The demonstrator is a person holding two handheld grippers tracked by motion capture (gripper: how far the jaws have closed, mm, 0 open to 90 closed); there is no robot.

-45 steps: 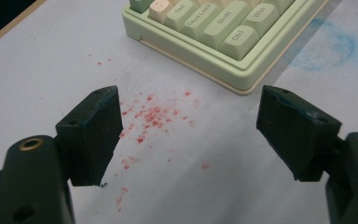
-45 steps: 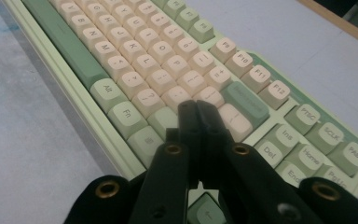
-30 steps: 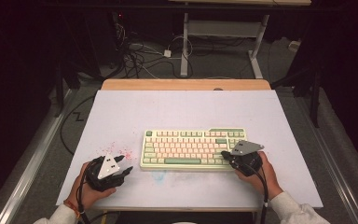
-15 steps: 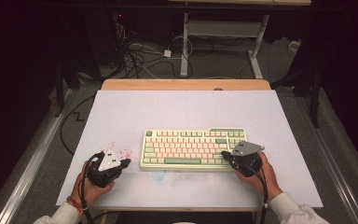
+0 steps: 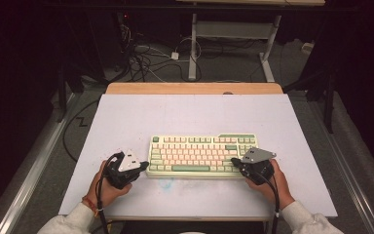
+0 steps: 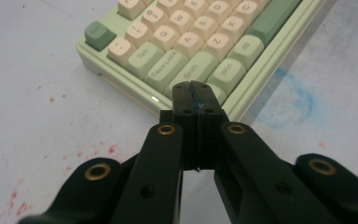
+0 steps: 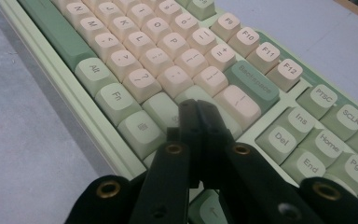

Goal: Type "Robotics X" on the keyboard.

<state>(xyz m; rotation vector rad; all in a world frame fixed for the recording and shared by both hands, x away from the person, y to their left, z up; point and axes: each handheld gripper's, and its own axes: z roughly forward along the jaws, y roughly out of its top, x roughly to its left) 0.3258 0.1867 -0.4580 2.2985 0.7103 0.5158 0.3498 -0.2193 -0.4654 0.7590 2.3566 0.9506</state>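
Two grippers, one keyboard: you hold both ends of it in sight.
High view, keyboard: the green and cream keyboard (image 5: 202, 156) lies flat on the white table (image 5: 195, 114), near your edge and a little right of centre.
High view, left gripper: your left gripper (image 5: 143, 165) sits just off the keyboard's left end, tips aimed at its near corner.
High view, right gripper: your right gripper (image 5: 234, 161) rests over the keyboard's near right part, your hand behind it.
Left gripper view: your jaws are pressed together with nothing between them; their tips (image 6: 193, 91) hang above the near left corner, by the Win key (image 6: 225, 71). Red specks and a blue smear mark the table.
Right gripper view: your jaws are closed tight and empty, tips (image 7: 194, 107) over the keys below Backspace (image 7: 251, 77); whether they touch a key, you cannot tell.
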